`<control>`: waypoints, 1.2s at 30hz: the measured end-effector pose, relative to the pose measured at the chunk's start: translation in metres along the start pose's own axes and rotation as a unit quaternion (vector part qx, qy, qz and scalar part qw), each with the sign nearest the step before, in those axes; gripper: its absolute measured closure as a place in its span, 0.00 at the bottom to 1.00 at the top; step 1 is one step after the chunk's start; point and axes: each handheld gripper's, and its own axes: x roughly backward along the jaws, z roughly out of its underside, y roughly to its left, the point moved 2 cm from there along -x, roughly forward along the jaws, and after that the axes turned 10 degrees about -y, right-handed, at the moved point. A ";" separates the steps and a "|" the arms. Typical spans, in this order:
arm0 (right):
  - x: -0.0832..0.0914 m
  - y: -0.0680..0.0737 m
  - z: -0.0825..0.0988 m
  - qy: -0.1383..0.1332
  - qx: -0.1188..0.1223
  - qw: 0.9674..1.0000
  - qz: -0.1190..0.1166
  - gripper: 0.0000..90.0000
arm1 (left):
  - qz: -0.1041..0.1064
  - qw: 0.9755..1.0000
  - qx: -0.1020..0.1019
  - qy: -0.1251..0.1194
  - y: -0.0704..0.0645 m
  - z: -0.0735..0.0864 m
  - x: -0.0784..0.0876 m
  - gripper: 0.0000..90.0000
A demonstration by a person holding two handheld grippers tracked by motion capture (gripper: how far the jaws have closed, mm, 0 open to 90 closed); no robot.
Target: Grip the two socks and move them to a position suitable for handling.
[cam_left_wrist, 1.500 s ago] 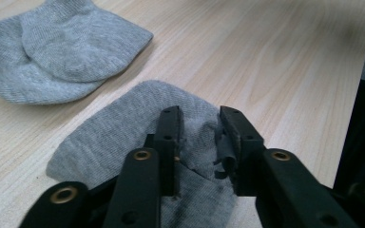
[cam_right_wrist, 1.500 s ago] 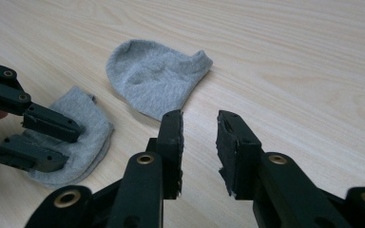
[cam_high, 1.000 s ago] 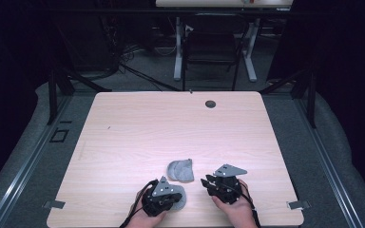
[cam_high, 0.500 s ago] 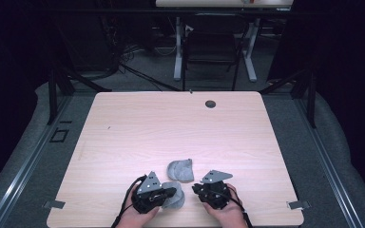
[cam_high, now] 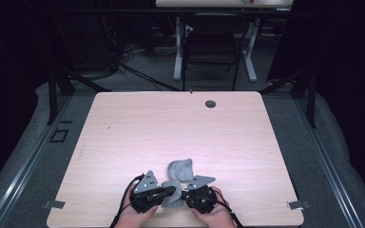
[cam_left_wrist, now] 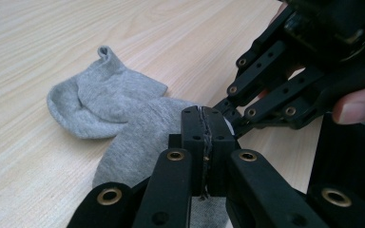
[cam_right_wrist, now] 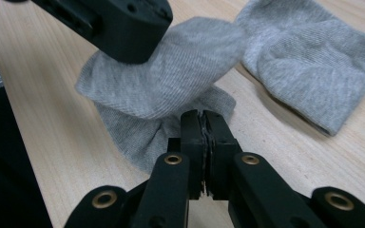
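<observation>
A pale wood-grain bench (cam_high: pixel 180 128) stretches away beyond the tongs, with a dark round grommet (cam_high: pixel 210 103) near its far edge. Grey carpet floor (cam_high: pixel 19 156) flanks both sides. Farther off stand a black chair (cam_high: pixel 211 47) and white desk legs (cam_high: pixel 251 52), with tangled cables (cam_high: pixel 133 71) to their left, amid dark surroundings.

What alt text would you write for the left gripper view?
Two black gripper jaws pinch shut on a soft grey fabric sock lying on a pale wooden table. A second grey sock lies behind, and the right gripper meets the same sock.
</observation>
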 end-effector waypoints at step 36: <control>0.017 -0.014 0.010 0.034 0.000 0.998 0.057 0.99 | -0.063 0.995 0.031 0.067 0.024 0.015 0.017 0.94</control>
